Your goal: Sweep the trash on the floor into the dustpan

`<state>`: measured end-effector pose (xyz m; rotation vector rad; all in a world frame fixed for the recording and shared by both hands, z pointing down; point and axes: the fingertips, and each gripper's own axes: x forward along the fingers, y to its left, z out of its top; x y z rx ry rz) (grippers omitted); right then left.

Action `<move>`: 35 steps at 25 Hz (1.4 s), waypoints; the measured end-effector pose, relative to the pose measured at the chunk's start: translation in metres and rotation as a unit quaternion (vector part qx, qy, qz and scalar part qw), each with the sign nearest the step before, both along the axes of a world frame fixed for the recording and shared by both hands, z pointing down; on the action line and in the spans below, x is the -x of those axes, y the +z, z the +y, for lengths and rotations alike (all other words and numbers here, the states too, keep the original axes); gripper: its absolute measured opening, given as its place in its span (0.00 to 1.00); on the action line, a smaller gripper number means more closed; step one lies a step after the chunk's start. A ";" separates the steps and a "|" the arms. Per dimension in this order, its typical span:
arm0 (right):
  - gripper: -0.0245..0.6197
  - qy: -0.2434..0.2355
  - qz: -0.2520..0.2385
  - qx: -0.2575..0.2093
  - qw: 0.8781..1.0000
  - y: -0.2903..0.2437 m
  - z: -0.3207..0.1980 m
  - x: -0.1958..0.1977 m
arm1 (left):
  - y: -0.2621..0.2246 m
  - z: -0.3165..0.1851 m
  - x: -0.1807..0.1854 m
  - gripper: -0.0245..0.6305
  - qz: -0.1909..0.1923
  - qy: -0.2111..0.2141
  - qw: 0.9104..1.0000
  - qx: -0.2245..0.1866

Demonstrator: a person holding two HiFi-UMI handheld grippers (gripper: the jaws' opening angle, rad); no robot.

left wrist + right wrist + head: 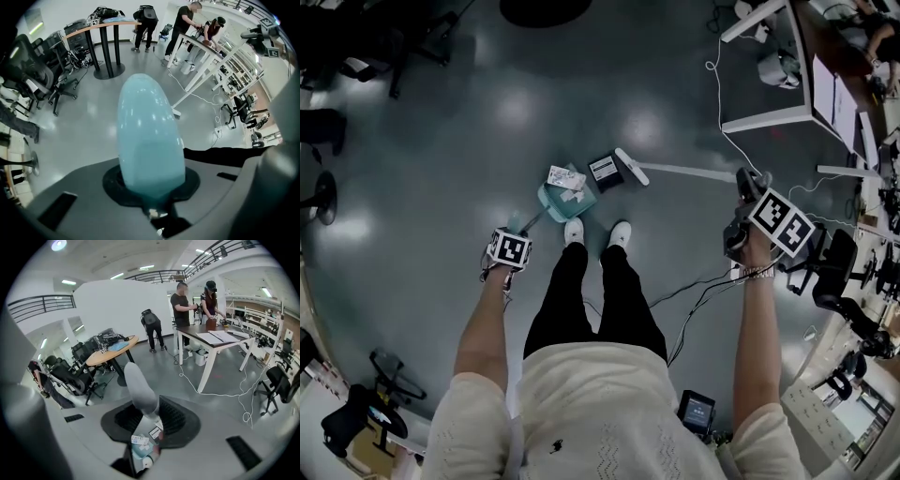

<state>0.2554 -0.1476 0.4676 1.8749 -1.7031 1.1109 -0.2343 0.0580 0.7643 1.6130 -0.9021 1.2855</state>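
Step in hand: getting the last piece in. Paper scraps (565, 177) lie on the dustpan (563, 202), just ahead of the shoes (574, 231). A black packet (605, 172) sits on the floor just beside the pan, with the broom head (630, 166) beside it.

Likely best: pan lip flat on the floor, one short low stroke toward it.

Left gripper (514, 242) clamped on the teal dustpan handle (147, 140), arm low. Right gripper (748, 192) clenched on the broom's pale handle (139, 386), arm out to the side

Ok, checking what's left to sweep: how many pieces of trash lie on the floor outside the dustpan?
1: a black-and-white box between the dustpan and the broom head. Smaller scraps may be too small to see.
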 end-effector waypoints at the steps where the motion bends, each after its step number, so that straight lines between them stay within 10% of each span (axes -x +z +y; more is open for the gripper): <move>1: 0.22 0.004 0.003 -0.002 1.000 0.001 -0.005 -0.006 | -0.001 -0.001 -0.001 0.17 -0.003 0.002 1.000 0.000; 9: 0.22 0.016 0.022 -0.019 0.999 0.020 0.010 0.001 | 0.001 -0.007 0.010 0.17 -0.028 0.005 1.000 -0.001; 16: 0.22 -0.089 -0.009 0.108 0.990 0.094 0.103 0.079 | 0.003 -0.018 0.011 0.17 -0.012 -0.014 1.000 -0.010; 23: 0.22 -0.197 0.024 0.130 0.971 0.098 0.138 0.098 | 0.002 -0.025 0.013 0.17 -0.020 -0.007 1.000 -0.004; 35: 0.22 -0.148 -0.059 0.152 0.975 0.097 0.181 0.144 | 0.006 -0.011 -0.005 0.17 -0.002 0.030 1.000 0.004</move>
